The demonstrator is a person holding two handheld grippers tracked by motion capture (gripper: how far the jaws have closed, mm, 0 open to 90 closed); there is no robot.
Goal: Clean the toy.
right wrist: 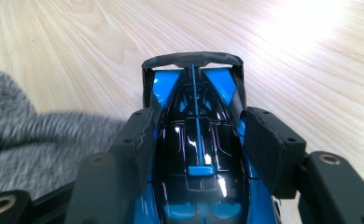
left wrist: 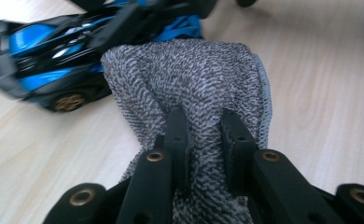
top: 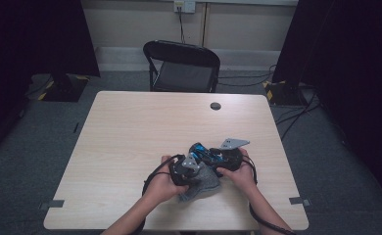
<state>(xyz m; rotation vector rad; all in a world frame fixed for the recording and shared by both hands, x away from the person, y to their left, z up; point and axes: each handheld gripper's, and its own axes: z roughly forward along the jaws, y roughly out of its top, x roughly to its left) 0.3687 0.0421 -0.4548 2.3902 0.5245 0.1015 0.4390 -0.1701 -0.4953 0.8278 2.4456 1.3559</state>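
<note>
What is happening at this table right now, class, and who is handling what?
A person seated at a wooden table works with a two-jaw gripper in each hand. The right gripper is clamped on the sides of a blue and black toy car, holding it on the tabletop. The left gripper is shut on a bunched grey knitted cloth, whose far end lies against the car. It looks like the car is being wiped, though that is only a guess.

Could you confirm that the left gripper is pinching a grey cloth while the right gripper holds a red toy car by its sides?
Not quite: the toy car is blue and black, as the right gripper view shows. The right gripper does hold it by its sides, and the left gripper pinches the grey cloth.
</note>
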